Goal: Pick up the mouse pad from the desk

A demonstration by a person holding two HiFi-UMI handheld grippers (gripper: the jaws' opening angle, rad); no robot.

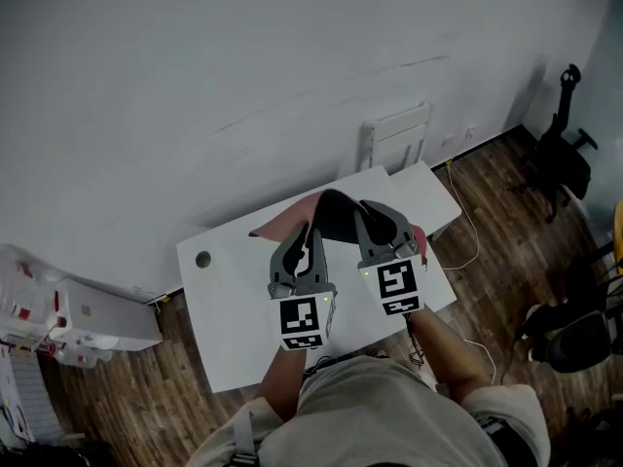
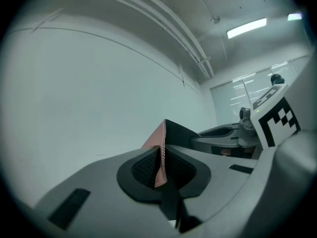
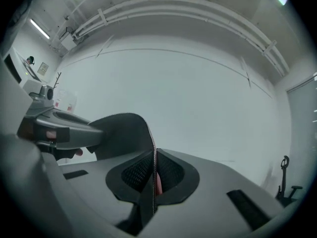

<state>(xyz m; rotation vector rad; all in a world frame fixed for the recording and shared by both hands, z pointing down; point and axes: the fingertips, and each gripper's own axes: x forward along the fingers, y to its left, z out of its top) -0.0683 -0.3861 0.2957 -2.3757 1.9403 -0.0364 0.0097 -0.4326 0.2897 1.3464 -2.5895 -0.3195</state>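
Left hand-held gripper [image 2: 160, 168] clamps the mouse pad [image 2: 157, 137]; right hand-held gripper [image 3: 154, 175] clamps its other edge.

Thin soft mouse pad [image 1: 284, 225]: pink face, black underside. Flat rectangular bench [image 1: 229, 309]: white. Left claw [image 1: 311, 233] and right claw [image 1: 364, 216]: grey, with black-and-white square markers.
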